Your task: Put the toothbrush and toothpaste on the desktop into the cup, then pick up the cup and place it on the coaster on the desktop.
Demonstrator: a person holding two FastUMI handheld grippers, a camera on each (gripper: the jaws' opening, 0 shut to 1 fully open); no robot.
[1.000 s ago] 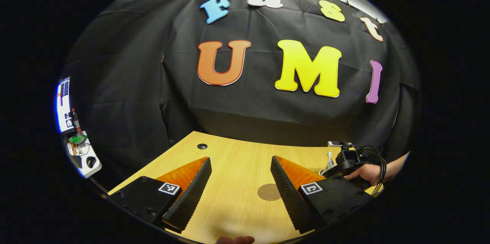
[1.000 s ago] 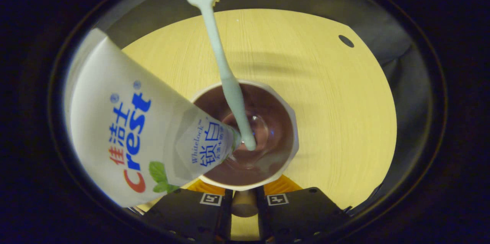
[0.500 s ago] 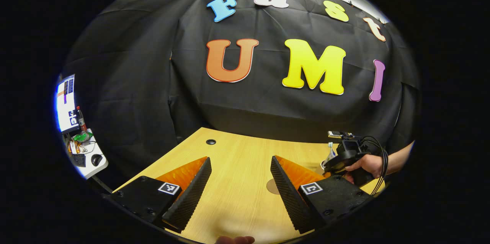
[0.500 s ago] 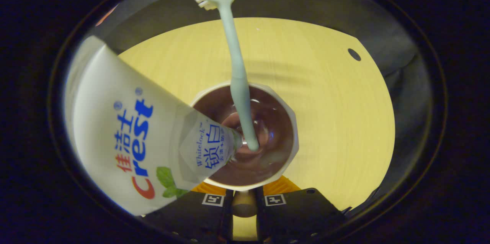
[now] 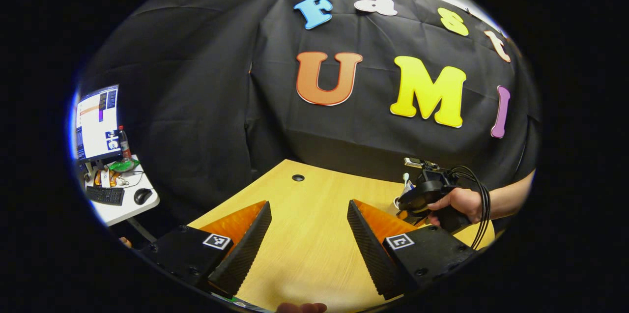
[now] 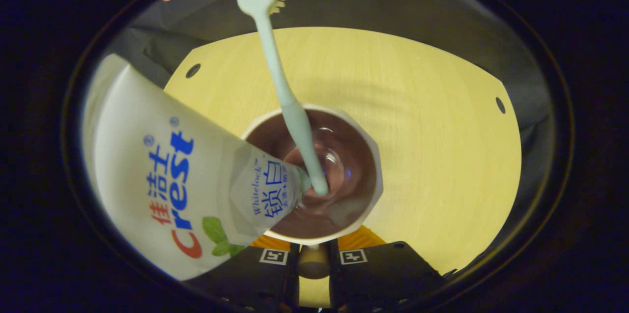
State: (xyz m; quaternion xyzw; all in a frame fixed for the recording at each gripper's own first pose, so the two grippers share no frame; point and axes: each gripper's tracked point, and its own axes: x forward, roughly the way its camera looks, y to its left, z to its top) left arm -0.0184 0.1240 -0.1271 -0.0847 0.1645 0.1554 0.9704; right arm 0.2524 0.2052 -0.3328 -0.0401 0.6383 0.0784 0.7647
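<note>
The left gripper view sits low over the counter (image 5: pixel 314 234), facing level across it toward the booth wall, with the right hand-held gripper (image 5: pixel 417 200) farther off at its right. The right gripper view looks steeply down from very near into the cup (image 6: pixel 339 156). Both share the counter's wooden top.

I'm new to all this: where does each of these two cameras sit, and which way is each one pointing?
Left gripper view: rides on the left hand-held gripper, facing level across the light wooden desk toward the wall; its open fingers show below.
Right gripper view: rides on the right hand-held gripper, facing steeply down into the brown cup it pinches by the rim.
Shared: the desk; the left view also catches the right hand-held gripper and the hand holding it.
</note>
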